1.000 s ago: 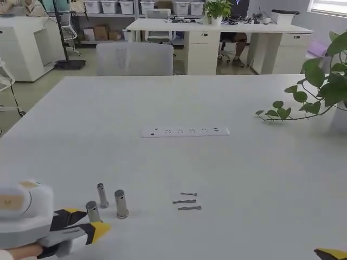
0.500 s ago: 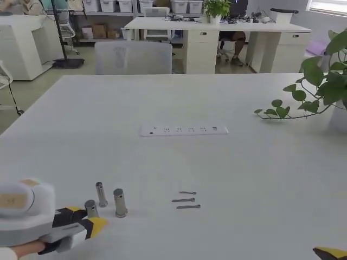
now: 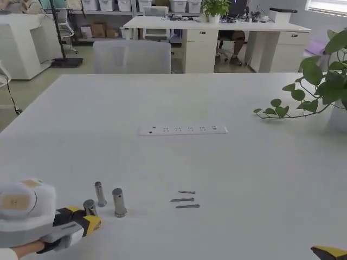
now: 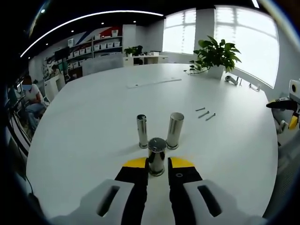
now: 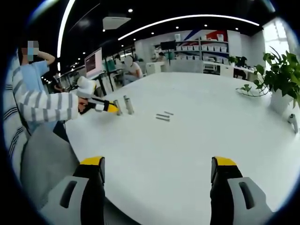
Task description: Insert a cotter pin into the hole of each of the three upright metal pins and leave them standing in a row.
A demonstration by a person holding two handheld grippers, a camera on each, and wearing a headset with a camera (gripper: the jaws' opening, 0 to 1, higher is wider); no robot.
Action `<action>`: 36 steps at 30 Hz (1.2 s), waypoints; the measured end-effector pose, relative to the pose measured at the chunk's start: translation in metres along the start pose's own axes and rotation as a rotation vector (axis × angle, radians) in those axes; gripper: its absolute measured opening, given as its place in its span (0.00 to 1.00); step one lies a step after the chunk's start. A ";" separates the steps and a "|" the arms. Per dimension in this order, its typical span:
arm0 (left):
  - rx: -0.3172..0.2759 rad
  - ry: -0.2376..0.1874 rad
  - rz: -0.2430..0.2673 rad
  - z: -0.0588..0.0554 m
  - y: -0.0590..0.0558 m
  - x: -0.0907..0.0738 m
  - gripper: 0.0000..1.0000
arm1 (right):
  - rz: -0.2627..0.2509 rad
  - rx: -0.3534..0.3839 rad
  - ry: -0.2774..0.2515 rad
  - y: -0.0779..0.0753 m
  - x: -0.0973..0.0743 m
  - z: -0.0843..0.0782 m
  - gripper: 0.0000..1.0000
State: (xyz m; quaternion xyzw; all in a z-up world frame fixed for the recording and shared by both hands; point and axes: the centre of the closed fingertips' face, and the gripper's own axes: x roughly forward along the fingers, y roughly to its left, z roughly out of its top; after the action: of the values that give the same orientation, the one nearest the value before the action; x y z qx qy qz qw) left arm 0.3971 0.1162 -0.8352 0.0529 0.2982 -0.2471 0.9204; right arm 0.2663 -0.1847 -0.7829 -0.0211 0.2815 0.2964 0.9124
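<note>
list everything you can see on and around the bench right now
table: 1, white, spans the head view
metal pins: 3, silver, upright, clustered at the table's front left
cotter pins: 3, silver, lying flat right of the metal pins
power strip: 1, white, table centre
plant: 1, green, table's right edge
chair: 1, grey, at the table's far side
desk: 1, white, behind the chair
sleeve: 1, striped grey and white, behind the left gripper
left gripper: 1, white with yellow tips, jaws either side of the nearest metal pin, grip unclear
right gripper: 1, white with yellow tips, jaws wide apart, holding nothing, near the table's front edge
</note>
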 end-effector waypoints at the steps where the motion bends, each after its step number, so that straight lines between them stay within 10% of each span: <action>1: 0.005 0.000 0.001 0.000 0.000 0.001 0.14 | -0.001 0.000 0.000 0.000 0.000 0.000 0.95; 36: 0.066 -0.008 0.012 0.000 0.007 0.007 0.11 | -0.001 0.009 0.005 0.000 0.000 -0.001 0.94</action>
State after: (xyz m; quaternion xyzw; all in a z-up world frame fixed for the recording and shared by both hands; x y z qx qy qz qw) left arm 0.4056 0.1190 -0.8394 0.0840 0.2860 -0.2515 0.9208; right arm 0.2658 -0.1849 -0.7841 -0.0176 0.2851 0.2947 0.9119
